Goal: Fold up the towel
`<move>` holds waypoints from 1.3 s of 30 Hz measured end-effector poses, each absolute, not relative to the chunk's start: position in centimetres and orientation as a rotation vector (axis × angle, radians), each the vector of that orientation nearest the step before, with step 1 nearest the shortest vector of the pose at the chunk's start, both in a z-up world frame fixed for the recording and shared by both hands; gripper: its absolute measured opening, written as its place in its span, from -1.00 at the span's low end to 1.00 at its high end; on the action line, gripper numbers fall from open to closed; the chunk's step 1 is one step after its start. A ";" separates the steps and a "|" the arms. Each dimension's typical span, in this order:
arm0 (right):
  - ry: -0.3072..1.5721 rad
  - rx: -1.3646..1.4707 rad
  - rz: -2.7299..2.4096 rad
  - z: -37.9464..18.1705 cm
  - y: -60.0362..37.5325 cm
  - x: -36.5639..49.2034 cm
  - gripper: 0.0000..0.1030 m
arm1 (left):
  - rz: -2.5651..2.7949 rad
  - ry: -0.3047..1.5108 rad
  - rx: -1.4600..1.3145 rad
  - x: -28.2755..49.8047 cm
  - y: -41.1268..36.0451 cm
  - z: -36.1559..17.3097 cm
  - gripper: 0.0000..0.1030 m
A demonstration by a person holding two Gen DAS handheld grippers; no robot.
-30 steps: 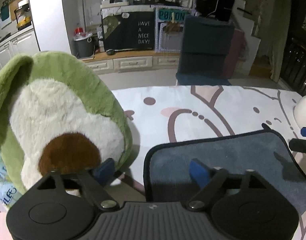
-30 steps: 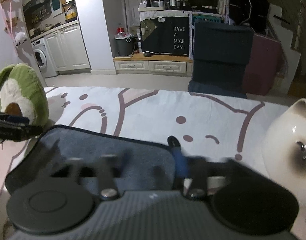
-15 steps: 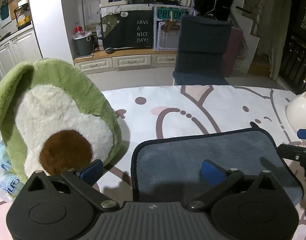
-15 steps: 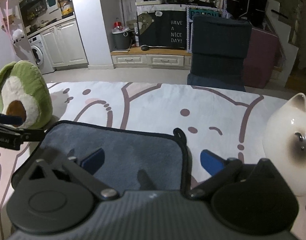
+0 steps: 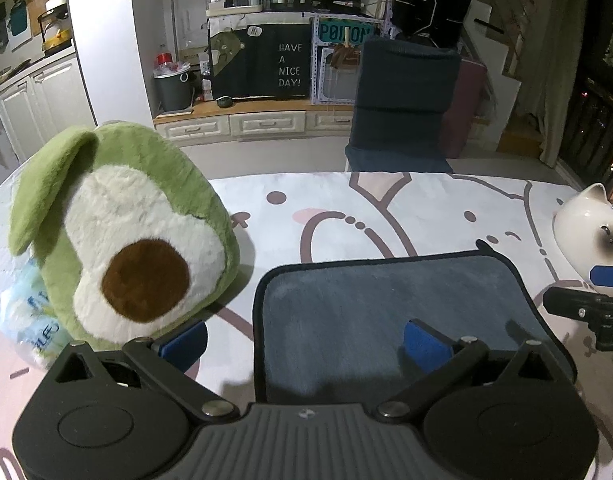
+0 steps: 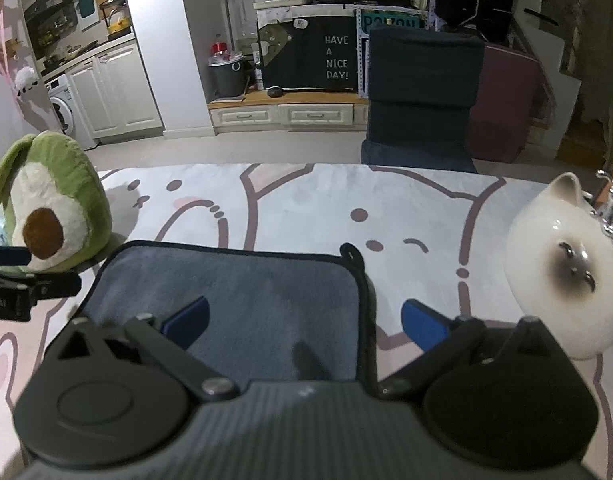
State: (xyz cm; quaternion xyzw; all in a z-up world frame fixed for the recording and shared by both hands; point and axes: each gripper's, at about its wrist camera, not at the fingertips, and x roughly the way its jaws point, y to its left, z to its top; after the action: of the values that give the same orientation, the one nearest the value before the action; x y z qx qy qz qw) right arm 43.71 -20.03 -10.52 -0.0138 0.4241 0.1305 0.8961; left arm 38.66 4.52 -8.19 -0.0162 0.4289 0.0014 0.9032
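Observation:
A grey-blue towel [image 5: 378,304] with a dark border lies flat on the patterned table cover; it also shows in the right wrist view [image 6: 242,296]. My left gripper [image 5: 304,338] is open, straddling the towel's near left edge, one blue pad off the towel, the other over it. My right gripper [image 6: 302,320] is open, straddling the towel's near right edge. A small hanging loop [image 6: 352,254] sticks out at the far right corner. Each gripper shows at the edge of the other's view.
A green avocado plush [image 5: 118,240] stands left of the towel, with a plastic pack [image 5: 22,316] behind it. A white ceramic cat [image 6: 566,264] stands to the right. The table cover [image 5: 386,208] extends beyond the towel to the far edge.
Both grippers have pulled back toward me and opened wider. The towel lies flat as before, now showing more fully in both views.

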 end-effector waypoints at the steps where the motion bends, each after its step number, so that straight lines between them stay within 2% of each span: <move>1: 0.879 -0.028 0.270 -10.4 -20.1 43.5 0.99 | 0.005 0.889 -0.038 38.4 4.4 -8.1 1.00; 39: 0.793 -0.030 0.261 -3.9 -21.6 30.4 0.99 | 0.051 0.800 -0.017 25.3 1.9 -1.1 1.00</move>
State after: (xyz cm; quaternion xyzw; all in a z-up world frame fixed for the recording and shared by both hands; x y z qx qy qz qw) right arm 30.40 -21.64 -3.93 -0.0146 0.3852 0.1266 0.9140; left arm 25.28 1.95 -1.12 -0.0083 0.3896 0.0247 0.9206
